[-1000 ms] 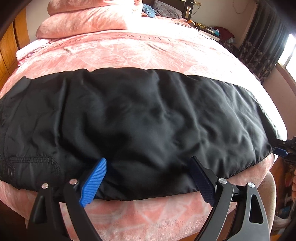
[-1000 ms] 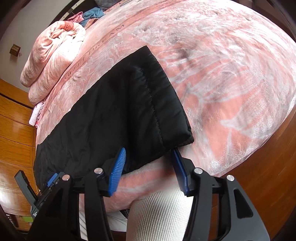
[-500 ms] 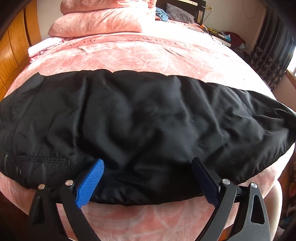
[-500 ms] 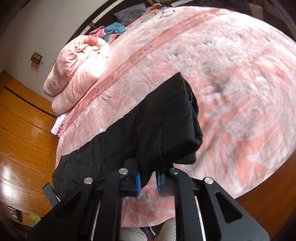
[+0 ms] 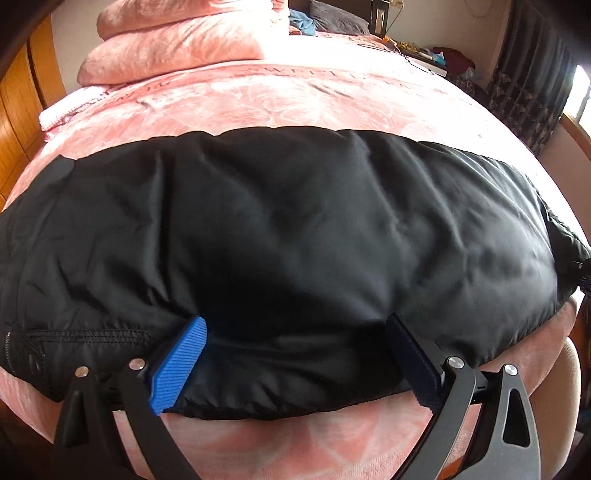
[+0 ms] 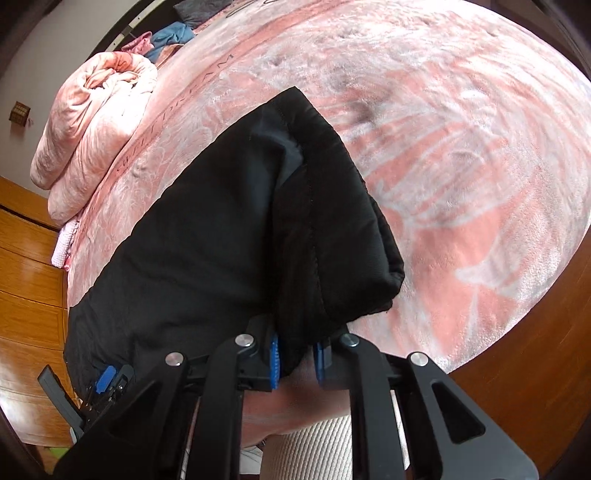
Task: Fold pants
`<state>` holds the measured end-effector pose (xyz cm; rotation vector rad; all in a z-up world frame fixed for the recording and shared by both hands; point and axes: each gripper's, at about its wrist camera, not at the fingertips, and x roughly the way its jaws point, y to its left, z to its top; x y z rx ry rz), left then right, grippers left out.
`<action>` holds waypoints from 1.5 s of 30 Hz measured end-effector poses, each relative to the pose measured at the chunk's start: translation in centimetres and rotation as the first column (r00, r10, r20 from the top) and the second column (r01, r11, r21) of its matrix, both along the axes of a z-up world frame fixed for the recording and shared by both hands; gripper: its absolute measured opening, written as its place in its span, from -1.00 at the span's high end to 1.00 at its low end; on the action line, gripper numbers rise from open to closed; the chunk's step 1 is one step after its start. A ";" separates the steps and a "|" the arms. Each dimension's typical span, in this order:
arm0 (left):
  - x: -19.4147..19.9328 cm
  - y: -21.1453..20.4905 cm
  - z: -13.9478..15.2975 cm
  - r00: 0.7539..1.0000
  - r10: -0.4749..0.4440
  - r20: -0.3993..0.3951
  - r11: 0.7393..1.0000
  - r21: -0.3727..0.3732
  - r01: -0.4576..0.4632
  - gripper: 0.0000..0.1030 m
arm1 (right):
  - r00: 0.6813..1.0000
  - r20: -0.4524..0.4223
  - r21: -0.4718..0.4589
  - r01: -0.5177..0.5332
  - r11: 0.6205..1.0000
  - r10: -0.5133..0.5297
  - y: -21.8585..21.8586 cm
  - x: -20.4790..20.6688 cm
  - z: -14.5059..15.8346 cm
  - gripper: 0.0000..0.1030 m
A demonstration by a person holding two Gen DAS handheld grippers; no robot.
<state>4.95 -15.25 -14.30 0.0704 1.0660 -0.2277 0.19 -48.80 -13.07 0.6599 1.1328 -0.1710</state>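
Bed, pink patterned blanket (image 5: 295,103), folded pink quilt (image 6: 92,147) at head, wooden cabinets (image 6: 26,258) alongside; black padded pants (image 5: 288,236) lying lengthwise along near edge, glossy, rumpled; right gripper (image 6: 295,356) pinching hem end; left gripper (image 5: 295,354) fingers wide, straddling pants' edge.

We see a bed (image 5: 280,96) covered by a pink plush blanket (image 6: 461,155) with a pale leaf pattern and a line of lettering across it. Black padded pants (image 5: 295,229) lie directly on it, stretched from 9 o'clock to 3 o'clock along the near edge in the left wrist view; their cuff end (image 6: 332,206) is lifted off the blanket. At 11 o'clock a folded pink quilt (image 5: 177,40) is stacked on the bed, with a small pink-white towel (image 5: 62,110) just beside it at 10 o'clock. At 12 o'clock, at the far end, lie blue (image 5: 301,26) and grey cloths (image 5: 336,22).
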 end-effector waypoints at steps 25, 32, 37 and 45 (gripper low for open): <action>-0.6 18.1 5.6 0.940 0.340 0.025 0.927 -0.177 -0.330 -0.88 | 0.739 0.256 -0.381 -0.515 0.768 0.623 28.2 5.5 13.9 0.73; -0.8 21.8 5.0 0.913 0.408 -0.003 0.897 -0.188 -0.401 -0.88 | 0.664 0.161 -0.361 -0.649 0.669 0.731 36.9 6.9 9.8 0.73; -0.6 23.1 4.8 0.905 0.426 -0.010 0.887 -0.192 -0.420 -0.88 | 0.635 0.076 -0.337 -0.709 0.619 0.769 40.0 6.7 6.2 0.71; 0.6 23.1 4.4 0.931 0.362 -0.052 0.919 -0.146 -0.366 -0.88 | 0.606 0.074 -0.168 -0.775 0.609 0.792 40.2 5.8 4.4 -0.31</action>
